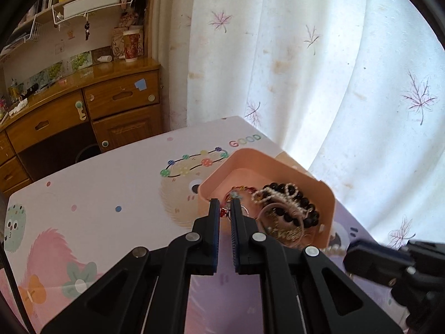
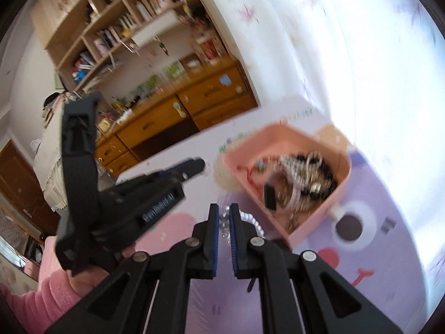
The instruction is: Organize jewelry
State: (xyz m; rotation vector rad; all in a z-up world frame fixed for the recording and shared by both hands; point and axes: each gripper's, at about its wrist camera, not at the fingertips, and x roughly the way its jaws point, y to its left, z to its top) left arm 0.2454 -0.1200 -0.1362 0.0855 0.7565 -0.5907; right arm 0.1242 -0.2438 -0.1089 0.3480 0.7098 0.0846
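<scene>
A pink open box (image 1: 281,167) (image 2: 319,208) stands on the table with a tangle of jewelry inside, among it a dark bead bracelet (image 1: 300,208) and a pearl-trimmed piece (image 1: 278,194). My left gripper (image 1: 224,203) (image 2: 194,165) hangs at the box's near left corner, shut on a small red-beaded piece (image 1: 224,213) with a metal ring. My right gripper (image 2: 224,208) (image 1: 353,256) is just in front of the box, shut on a white pearl bracelet (image 2: 250,220), whose beads trail from the fingers. The right wrist view is blurred.
A cartoon-printed mat (image 1: 111,194) covers the table. A white leaf-patterned curtain (image 1: 306,69) hangs close behind the box. A wooden desk with drawers (image 1: 83,111) and bookshelves stand at the left. A pink sleeve (image 2: 50,286) holds the left gripper.
</scene>
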